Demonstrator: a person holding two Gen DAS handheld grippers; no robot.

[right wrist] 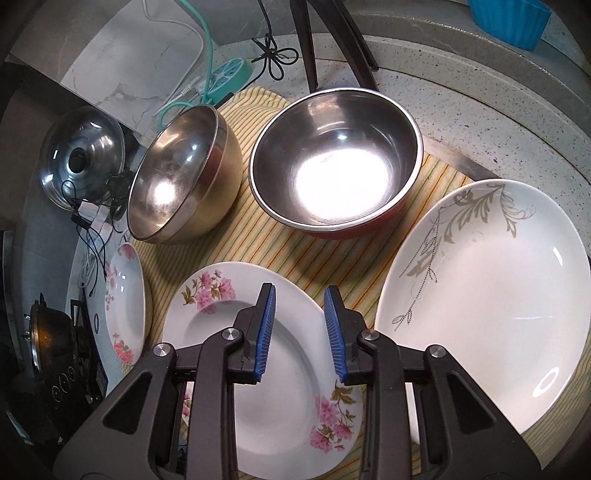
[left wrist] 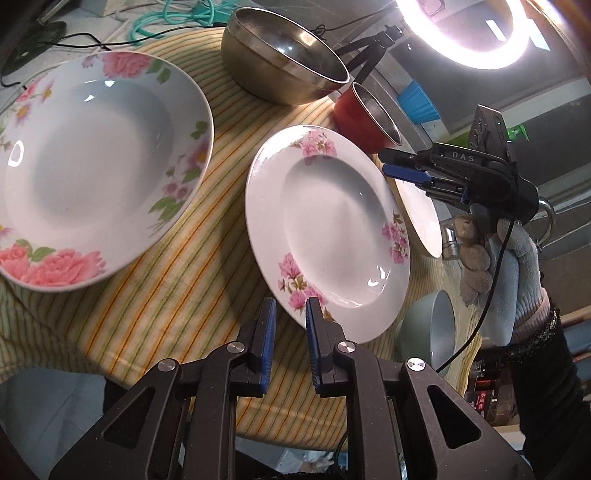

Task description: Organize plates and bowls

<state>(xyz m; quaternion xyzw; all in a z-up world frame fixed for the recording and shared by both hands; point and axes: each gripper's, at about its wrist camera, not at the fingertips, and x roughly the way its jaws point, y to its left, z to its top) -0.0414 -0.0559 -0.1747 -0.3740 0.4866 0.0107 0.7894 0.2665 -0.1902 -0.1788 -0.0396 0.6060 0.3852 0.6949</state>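
A small white plate with pink flowers [left wrist: 332, 221] [right wrist: 295, 406] lies on the yellow striped cloth [left wrist: 184, 295]. My left gripper [left wrist: 290, 306] points down at its near rim. The pads stand a narrow slit apart with only cloth between them, and the right pad's tip overlaps the rim. My right gripper [right wrist: 299, 291] [left wrist: 384, 163], in a gloved hand [left wrist: 517, 266], hovers at the far rim, jaws apart, the rim showing between them without touching the pads. Around it are a large rose plate [left wrist: 92, 166] [right wrist: 125, 306], a steel bowl [left wrist: 284, 62] [right wrist: 177, 177], a red bowl [left wrist: 354, 118] [right wrist: 332, 155] and a leaf-pattern plate [right wrist: 498, 295].
A pale green bowl [left wrist: 417, 328] sits at the cloth's near right edge. A ring light [left wrist: 469, 33] stands behind on dark legs [right wrist: 306, 44]. A pot lid [right wrist: 81, 155], cables and a stove [right wrist: 48, 350] crowd the left side. A blue container [right wrist: 509, 18] sits far right.
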